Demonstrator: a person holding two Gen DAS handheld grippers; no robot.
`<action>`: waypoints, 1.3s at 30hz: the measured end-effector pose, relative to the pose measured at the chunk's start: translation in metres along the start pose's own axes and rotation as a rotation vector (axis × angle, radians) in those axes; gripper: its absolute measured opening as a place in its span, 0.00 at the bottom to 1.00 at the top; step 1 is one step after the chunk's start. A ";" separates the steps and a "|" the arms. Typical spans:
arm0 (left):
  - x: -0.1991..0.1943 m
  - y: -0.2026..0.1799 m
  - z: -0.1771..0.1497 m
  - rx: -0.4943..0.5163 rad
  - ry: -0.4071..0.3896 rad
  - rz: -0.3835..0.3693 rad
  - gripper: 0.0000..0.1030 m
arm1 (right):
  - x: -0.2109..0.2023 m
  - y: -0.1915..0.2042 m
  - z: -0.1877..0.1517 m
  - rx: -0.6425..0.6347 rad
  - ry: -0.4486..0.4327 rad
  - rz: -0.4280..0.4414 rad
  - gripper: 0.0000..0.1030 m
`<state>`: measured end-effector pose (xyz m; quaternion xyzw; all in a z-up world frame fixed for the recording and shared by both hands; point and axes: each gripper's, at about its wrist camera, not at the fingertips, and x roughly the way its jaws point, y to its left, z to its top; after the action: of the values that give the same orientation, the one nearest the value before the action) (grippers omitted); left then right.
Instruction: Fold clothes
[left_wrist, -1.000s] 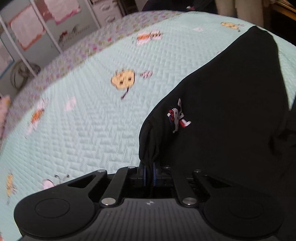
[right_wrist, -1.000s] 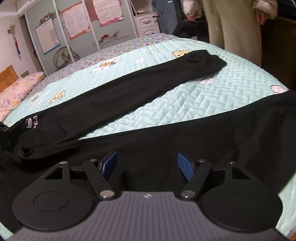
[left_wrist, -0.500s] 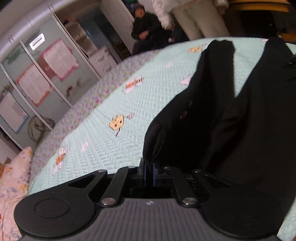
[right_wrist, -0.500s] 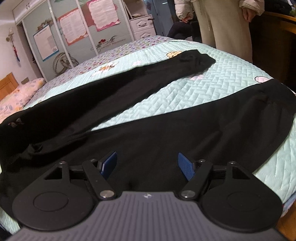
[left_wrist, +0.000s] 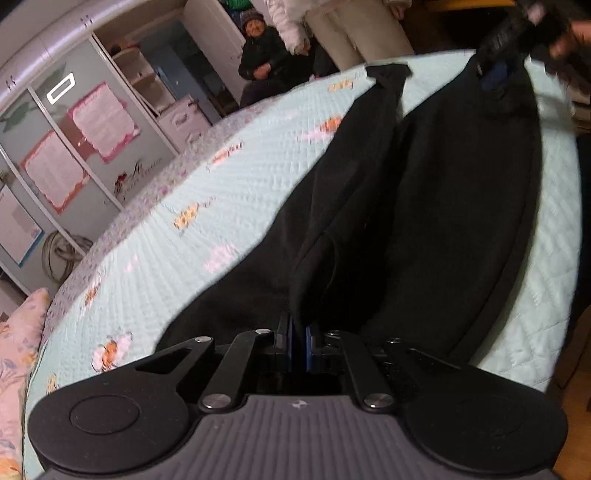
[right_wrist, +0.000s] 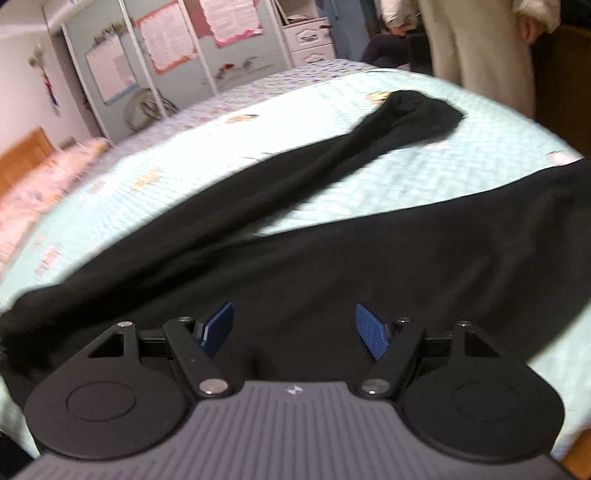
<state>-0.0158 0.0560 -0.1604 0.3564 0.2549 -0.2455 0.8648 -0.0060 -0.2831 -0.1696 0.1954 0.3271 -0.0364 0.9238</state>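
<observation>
A bed under a pale mint quilted bedspread (right_wrist: 424, 173) printed with small orange and pink figures fills the room's middle. Across the bedspread lie long black fabric trousers (right_wrist: 369, 273), two legs spread apart toward the bed's far edge. The left claw (left_wrist: 297, 341) is clamped tight on a bunched fold of the trousers at the bed's near edge. The right claw (right_wrist: 295, 328) hovers over the nearer leg, blue pads wide apart, gripping nothing.
</observation>
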 end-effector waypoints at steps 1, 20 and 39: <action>0.004 -0.003 -0.003 0.014 0.019 -0.009 0.07 | 0.003 0.002 0.002 0.020 -0.002 0.025 0.72; -0.006 -0.013 0.000 -0.011 -0.011 0.166 0.06 | 0.016 0.113 -0.005 -0.299 0.076 0.310 0.73; -0.022 0.013 0.011 -0.080 -0.087 0.184 0.06 | 0.060 0.242 -0.052 -1.346 -0.203 0.236 0.32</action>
<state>-0.0214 0.0616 -0.1335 0.3325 0.1927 -0.1699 0.9075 0.0576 -0.0366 -0.1623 -0.3905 0.1670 0.2574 0.8680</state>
